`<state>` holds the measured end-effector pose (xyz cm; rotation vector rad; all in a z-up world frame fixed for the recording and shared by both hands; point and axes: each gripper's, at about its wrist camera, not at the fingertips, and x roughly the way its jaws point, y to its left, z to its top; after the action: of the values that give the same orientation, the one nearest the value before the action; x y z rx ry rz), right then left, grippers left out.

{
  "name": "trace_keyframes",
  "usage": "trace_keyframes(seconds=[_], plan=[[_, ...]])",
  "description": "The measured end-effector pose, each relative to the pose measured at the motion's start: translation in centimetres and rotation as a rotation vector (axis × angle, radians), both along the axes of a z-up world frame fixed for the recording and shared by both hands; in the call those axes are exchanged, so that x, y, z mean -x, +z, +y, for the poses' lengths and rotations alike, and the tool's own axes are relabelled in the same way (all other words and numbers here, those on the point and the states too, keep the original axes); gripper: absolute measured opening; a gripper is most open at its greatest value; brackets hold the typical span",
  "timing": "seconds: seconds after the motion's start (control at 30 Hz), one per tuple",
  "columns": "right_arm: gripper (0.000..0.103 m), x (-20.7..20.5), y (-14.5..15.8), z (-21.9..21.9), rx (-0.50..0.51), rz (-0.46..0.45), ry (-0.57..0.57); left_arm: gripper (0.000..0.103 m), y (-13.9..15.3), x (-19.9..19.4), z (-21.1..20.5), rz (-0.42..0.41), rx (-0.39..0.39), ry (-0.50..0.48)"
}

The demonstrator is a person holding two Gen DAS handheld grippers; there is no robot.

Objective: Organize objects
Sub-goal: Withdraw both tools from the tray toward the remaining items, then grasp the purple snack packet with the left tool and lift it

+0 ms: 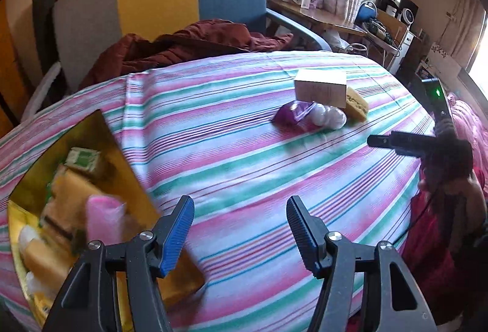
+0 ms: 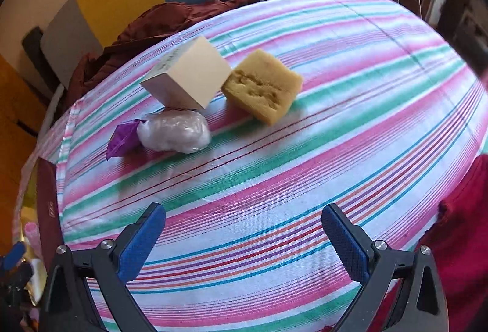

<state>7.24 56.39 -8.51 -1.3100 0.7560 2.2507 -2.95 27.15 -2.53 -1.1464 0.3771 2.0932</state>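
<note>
**Striped bedcover, three items outstanding, box part-filled**

Left wrist view. My left gripper (image 1: 241, 228) hangs over the striped bedcover (image 1: 244, 155), its blue pads well apart and nothing between them. Beside its left finger sits a yellow box (image 1: 128, 179), already holding several things: a green-and-white carton (image 1: 83, 159), some tan blocks and a pink cylinder (image 1: 103, 217). This corner is blurred, so I cannot list the contents with confidence. Farther up the bed lies a cluster still loose: a cardboard box (image 1: 321, 88), a yellow sponge (image 1: 357, 104) touching its right side, and a clear bag of white balls with a purple header (image 1: 308, 116) just in front. At the right edge I see the dark body of my other gripper, held by a person in red.

Right wrist view. My right gripper (image 2: 244, 236) points down at the cover, jaws wide, holding nothing. Ahead, well apart from the pads, are the same three items: cardboard box (image 2: 186, 77), sponge (image 2: 263, 86), bag (image 2: 174, 132).

Status, as I judge it: sorting partly done; three pieces remain on the bed, none yet grasped.
</note>
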Motion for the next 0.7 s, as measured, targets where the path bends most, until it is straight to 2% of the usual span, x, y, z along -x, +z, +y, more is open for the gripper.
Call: trace_keyframes(seconds=[0.1,0.23,0.3,0.43,0.67,0.7], plan=[[0.103,-0.1,0.3,0.3,0.012,0.016,-0.004,0.064,-0.3,1.0,2.2,-0.05,-0.027,-0.027],[0.103,-0.3,0.6,0.1,0.015,0.022,-0.007,0.064,-1.2,3.6,5.1,-0.223,-0.101,-0.006],[0.103,-0.2,0.8,0.1,0.015,0.026,-0.006,0.064,-1.4,4.5,6.2,-0.262,-0.121,0.009],[0.103,-0.1,1.4,-0.3,0.005,0.039,0.01,0.064,-2.4,7.0,8.5,-0.399,-0.184,0.053],[0.103,-0.2,2.2,-0.6,0.012,0.068,0.032,0.065,-4.8,10.9,12.2,-0.557,-0.211,0.157],[0.103,-0.2,2.3,-0.7,0.017,0.073,0.033,0.067,-5.2,11.3,12.8,-0.571,-0.206,0.167]])
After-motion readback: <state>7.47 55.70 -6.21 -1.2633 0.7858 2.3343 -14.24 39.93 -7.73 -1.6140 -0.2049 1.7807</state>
